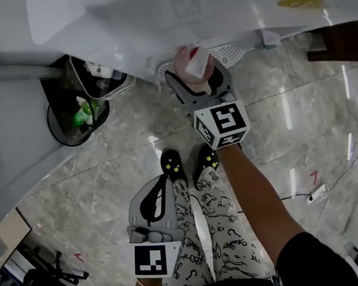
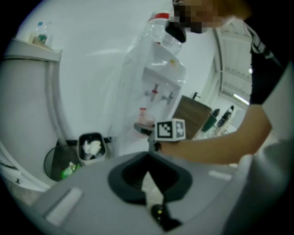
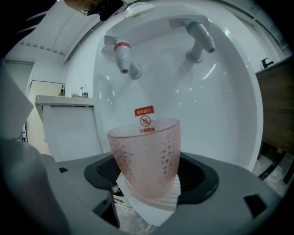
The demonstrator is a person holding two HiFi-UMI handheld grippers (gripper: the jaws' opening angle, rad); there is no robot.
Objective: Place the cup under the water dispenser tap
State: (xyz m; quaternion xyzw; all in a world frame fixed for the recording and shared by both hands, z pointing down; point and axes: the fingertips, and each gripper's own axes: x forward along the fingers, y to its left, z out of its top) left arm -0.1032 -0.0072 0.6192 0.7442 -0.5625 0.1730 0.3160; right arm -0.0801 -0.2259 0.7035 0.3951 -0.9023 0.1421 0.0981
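Note:
A translucent pink cup (image 3: 146, 156) stands upright in my right gripper (image 3: 148, 186), which is shut on it. It hangs in the white water dispenser's (image 3: 220, 119) recess, below the red tap (image 3: 123, 55) and left of the blue tap (image 3: 198, 36). From above, the cup (image 1: 193, 69) and right gripper (image 1: 199, 82) sit at the dispenser's (image 1: 212, 7) front, beside its drip tray (image 1: 229, 51). My left gripper (image 1: 163, 185) hangs low by the person's legs, shut and holding nothing. The left gripper view shows the cup (image 2: 143, 117) under the taps (image 2: 161, 95).
A white waste bin (image 1: 97, 78) and a black wire bin (image 1: 69, 122) stand on the marble floor left of the dispenser. A brown cabinet (image 1: 344, 44) is on its right. The person's shoes (image 1: 188, 161) are just behind the right gripper.

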